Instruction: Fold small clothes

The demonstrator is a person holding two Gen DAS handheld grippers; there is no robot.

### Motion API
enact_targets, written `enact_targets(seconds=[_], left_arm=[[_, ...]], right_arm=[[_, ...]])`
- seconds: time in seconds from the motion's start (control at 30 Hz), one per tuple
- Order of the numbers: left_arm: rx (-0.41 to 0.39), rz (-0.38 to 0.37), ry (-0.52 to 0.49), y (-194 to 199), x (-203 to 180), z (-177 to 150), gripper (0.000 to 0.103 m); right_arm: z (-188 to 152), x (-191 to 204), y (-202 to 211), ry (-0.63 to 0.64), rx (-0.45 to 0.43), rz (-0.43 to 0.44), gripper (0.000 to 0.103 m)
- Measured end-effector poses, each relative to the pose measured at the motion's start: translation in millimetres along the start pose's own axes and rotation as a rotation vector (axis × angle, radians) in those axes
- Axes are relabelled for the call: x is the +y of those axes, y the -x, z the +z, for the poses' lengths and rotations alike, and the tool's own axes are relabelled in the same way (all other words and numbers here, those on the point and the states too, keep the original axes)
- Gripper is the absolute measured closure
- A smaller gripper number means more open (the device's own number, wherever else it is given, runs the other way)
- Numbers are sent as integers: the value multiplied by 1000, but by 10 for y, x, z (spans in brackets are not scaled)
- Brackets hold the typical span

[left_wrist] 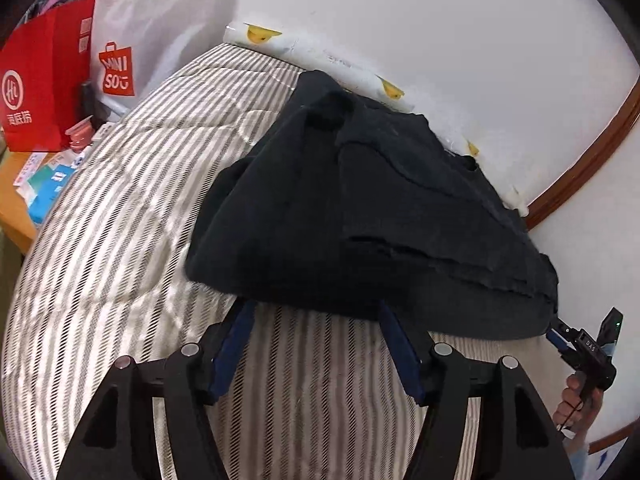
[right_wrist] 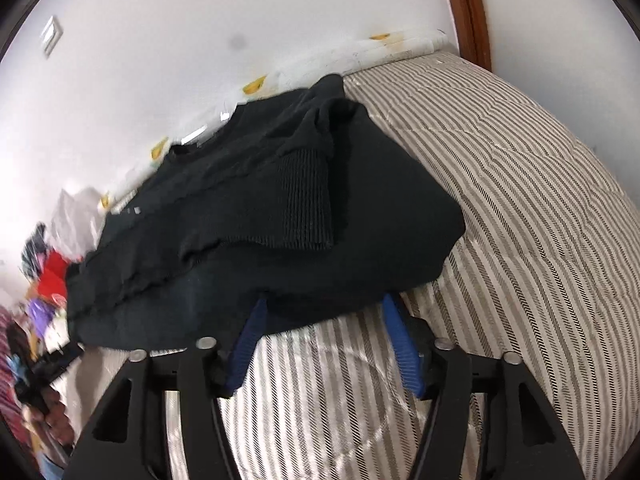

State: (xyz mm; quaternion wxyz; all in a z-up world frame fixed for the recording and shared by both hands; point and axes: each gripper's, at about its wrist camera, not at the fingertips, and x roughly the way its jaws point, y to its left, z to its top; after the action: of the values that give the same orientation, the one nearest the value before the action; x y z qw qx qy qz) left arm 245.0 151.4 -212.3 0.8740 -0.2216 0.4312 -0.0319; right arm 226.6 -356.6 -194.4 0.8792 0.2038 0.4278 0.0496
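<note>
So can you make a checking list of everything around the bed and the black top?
Surface: striped quilt on a bed, wrinkled.
Job's things: black sweater, partly folded, ribbed cuff on top.
Clutter: red bag, white Miniso bag, packets on a side table.
Grippers: left gripper and right gripper both open, fingertips tucked under the sweater's near edge.
Cables: nothing seen.
Surroundings: white wall, brown wooden trim.

Striped quilt [left_wrist: 120, 208] covering a bed against a white wall [left_wrist: 440, 32], brown wooden trim [left_wrist: 592, 152] curving along the wall, red paper bag [left_wrist: 44, 80] and white shopping bag [left_wrist: 140, 40] beside the bed, possibly a light switch [right_wrist: 52, 36] on the wall
</note>
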Motion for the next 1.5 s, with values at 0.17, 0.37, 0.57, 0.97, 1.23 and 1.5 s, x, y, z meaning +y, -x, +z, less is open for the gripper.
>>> enact_targets(seconds=[0.17,0.37,0.57,0.97,1.23,1.5], left_arm=[[-5,7,-7,-97,-81,60,36],[-6,78,-61,-188,-221,113,40],[6,88,-62,-240,-249,158,77],[-19,88,-83,-35,-329,16,93],[-18,93,-94,172,-343,-221,93],[-18,84,-109,476,-335,-623,93]], right_arm=[[61,-10,-21,-49,-14,26,33],[69,67,-120,-29,-18,-10,28],[90,39,-162,-49,-39,-17,35],[31,-44,95,25,-98,-34,98],[-118,-47,338,32,-106,-25,98],[-490,-122,721,55,-100,-22,98]])
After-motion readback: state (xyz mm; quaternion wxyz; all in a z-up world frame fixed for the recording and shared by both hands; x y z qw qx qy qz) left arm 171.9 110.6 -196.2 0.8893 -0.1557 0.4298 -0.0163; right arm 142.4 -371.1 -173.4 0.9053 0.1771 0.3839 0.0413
